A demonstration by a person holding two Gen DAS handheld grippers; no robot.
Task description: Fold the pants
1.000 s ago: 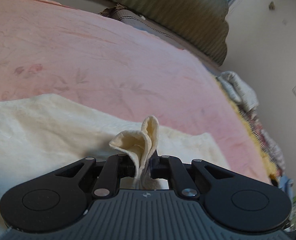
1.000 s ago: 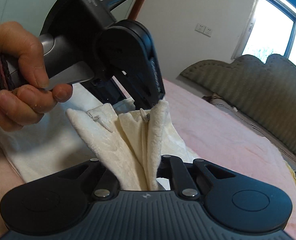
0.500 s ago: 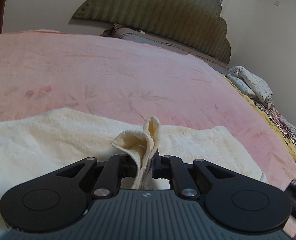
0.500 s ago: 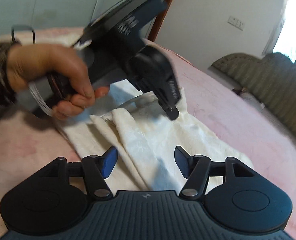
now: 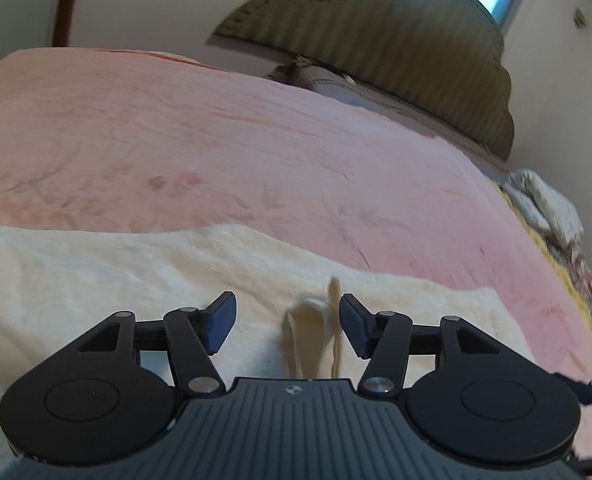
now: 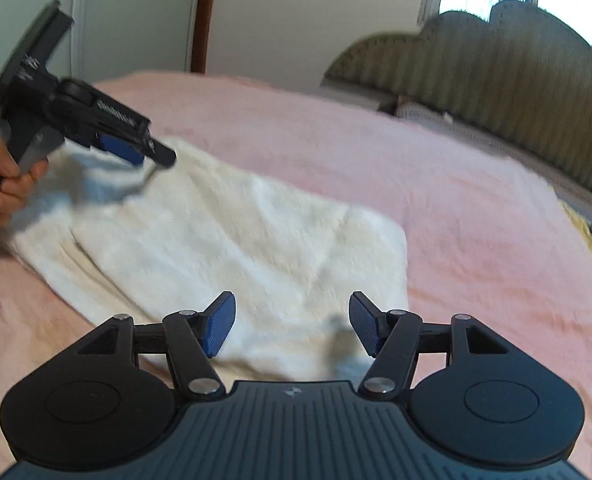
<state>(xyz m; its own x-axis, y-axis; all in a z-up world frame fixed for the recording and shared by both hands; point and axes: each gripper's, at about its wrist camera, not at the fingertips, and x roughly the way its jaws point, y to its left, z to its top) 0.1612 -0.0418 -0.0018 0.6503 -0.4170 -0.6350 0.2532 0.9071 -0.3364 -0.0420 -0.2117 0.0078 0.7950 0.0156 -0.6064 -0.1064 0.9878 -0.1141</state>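
The cream fleece pants (image 6: 232, 240) lie folded flat on the pink bed; they also show in the left wrist view (image 5: 96, 280). My left gripper (image 5: 288, 326) is open just above them, and a raised blurred tuft of cloth (image 5: 316, 320) stands free between its fingers. From the right wrist view the left gripper (image 6: 140, 152) hovers over the far left end of the pants. My right gripper (image 6: 292, 330) is open and empty above the near edge of the pants.
The pink bedspread (image 5: 216, 140) spreads all around the pants. An olive padded headboard (image 6: 496, 64) stands at the far end. A pile of bedding (image 5: 548, 204) lies at the bed's right edge. The person's hand (image 6: 0, 184) holds the left gripper.
Both grippers have let go of the pants: the right opened half a second ago, the left just now. The pants have dropped flat. The right gripper has backed away.
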